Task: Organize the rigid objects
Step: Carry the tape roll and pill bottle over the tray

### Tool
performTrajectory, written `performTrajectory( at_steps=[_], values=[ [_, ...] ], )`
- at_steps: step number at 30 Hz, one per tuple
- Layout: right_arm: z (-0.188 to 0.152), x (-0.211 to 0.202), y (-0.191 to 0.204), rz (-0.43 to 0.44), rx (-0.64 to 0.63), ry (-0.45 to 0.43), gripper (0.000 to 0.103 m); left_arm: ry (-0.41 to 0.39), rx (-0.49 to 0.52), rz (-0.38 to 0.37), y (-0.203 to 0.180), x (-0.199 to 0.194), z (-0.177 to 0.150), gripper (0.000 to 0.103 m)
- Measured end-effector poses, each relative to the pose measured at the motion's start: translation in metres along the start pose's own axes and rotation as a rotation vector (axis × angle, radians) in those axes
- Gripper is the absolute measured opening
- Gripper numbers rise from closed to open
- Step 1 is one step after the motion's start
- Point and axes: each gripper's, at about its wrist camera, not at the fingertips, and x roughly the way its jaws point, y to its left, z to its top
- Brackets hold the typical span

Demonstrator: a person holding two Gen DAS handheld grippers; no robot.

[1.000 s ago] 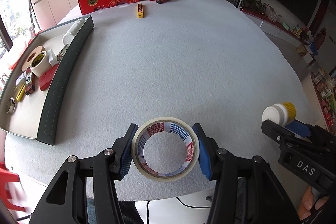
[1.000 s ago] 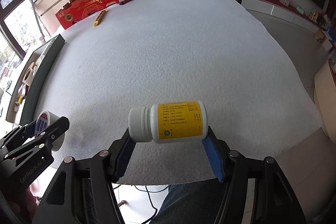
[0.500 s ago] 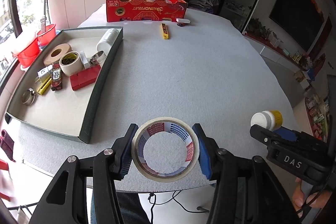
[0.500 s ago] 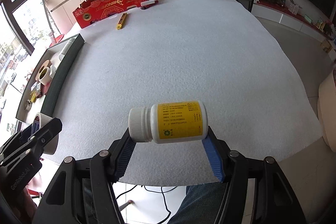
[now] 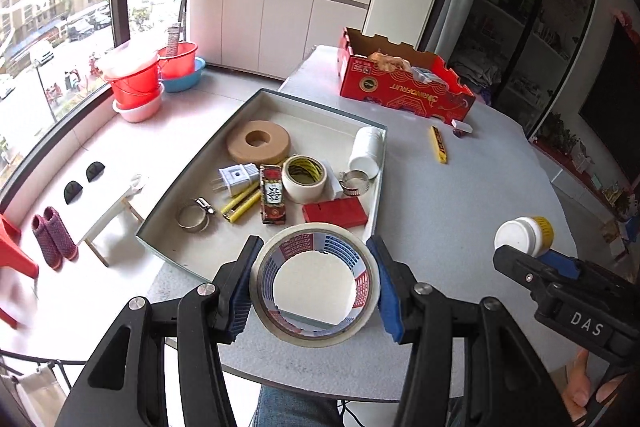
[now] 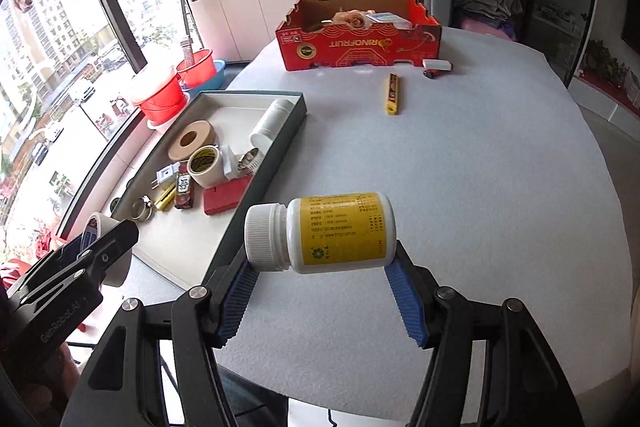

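Blue pads [image 5: 386,287] clamp the tape roll [image 5: 314,285]; bottle [image 6: 332,233] crosswise between right fingers [image 6: 404,293].

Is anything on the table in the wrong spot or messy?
Two things lie loose outside the tray: a yellow utility knife and a small white and red item on the table beside the red box. Nothing looks spilled or broken.

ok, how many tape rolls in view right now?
3. A printed roll sits clamped in the left gripper over the tray's near end; a wide brown roll and a white roll lie in the tray. The red box may hide others.
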Motion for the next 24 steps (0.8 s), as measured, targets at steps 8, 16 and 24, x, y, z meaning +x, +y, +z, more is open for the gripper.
performTrajectory(
  at_steps=[8,16,24],
  values=[
    [0.036,0.021,0.057,0.088,-0.097,-0.008,0.065,-0.023,-0.076,0.147,0.056,0.009,0.020,0.056],
    [0.047,0.058,0.081,0.113,-0.125,0.053,0.065,0.022,-0.051,0.180,0.054,0.041,0.022,0.056],
    [0.050,0.080,0.077,0.107,-0.114,0.100,0.065,0.064,-0.041,0.194,0.049,0.067,0.024,0.056]
  ],
)
